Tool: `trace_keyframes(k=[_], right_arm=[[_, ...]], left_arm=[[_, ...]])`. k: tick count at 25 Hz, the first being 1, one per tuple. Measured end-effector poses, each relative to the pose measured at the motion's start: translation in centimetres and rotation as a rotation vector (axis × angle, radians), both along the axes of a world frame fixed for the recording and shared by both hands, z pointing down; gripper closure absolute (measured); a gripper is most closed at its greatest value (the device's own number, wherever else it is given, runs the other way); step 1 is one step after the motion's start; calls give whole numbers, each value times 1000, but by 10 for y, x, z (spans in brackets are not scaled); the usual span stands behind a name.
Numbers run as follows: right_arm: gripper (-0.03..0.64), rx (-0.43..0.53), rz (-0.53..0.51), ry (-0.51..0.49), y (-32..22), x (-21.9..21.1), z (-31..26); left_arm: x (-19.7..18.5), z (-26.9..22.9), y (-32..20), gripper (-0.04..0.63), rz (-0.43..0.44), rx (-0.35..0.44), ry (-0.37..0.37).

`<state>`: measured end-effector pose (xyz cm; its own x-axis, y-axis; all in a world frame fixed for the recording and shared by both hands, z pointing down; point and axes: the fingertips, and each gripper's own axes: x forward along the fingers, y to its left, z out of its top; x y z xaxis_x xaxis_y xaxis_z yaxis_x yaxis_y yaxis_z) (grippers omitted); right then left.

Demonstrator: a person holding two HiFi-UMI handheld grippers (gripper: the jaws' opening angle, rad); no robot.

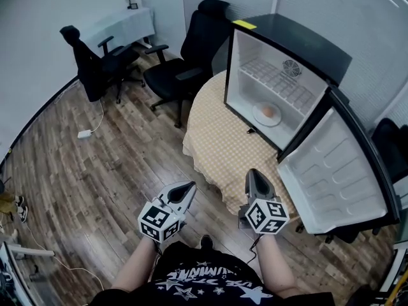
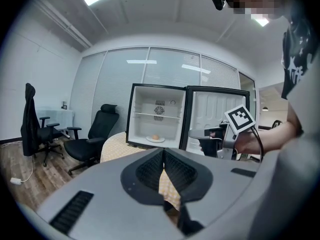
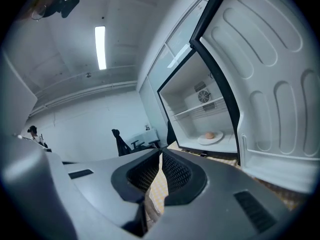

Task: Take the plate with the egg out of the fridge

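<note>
Holding left tongs and right tongs pressed together, pinching nothing, near the table edge. Spotting the plate carrying the egg, sitting on the open fridge floor, well apart from both tongs.

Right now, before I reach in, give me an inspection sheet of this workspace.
Surface: round table under a yellow checked cloth; the fridge stands on it.
Job's things: fridge with its door swung wide open; plate with the egg on the fridge floor, below the wire shelf.
Clutter: nothing seen.
Grippers: left hand-held gripper and right hand-held gripper both shut and empty, pointing towards the fridge, touching nothing.
Cables: white adapter with its cable lying on the floor.
Surroundings: wood floor, two black office chairs, a desk by the wall.
</note>
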<state>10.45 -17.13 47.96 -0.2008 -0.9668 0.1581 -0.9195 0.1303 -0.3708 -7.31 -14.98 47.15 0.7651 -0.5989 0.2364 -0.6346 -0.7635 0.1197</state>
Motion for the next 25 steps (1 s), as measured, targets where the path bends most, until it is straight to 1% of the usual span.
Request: trace_keyframes(k=[5,10,15,18,22,25], right_arm=[[581,-11,17,-24,-6,7,5],[581,-27,82,-44,-13,24,11],[581,-8,197,-10,-26,46,7],[581,-22,261,-20,-39,55,9],[581,-35,355,-34,-60,66,10],[581,-42,416,-62,-79,67,13]], left_arm=[[6,2,-13,588,15,-7,-8],[15,4,-37,588,60,-12,-2],[37,9,-77,588,154,-20,17],[47,9,-103,588,220,-15,21],[56,11,-142,588,290,-30,26],[59,11,-169,588,349,-21,9]])
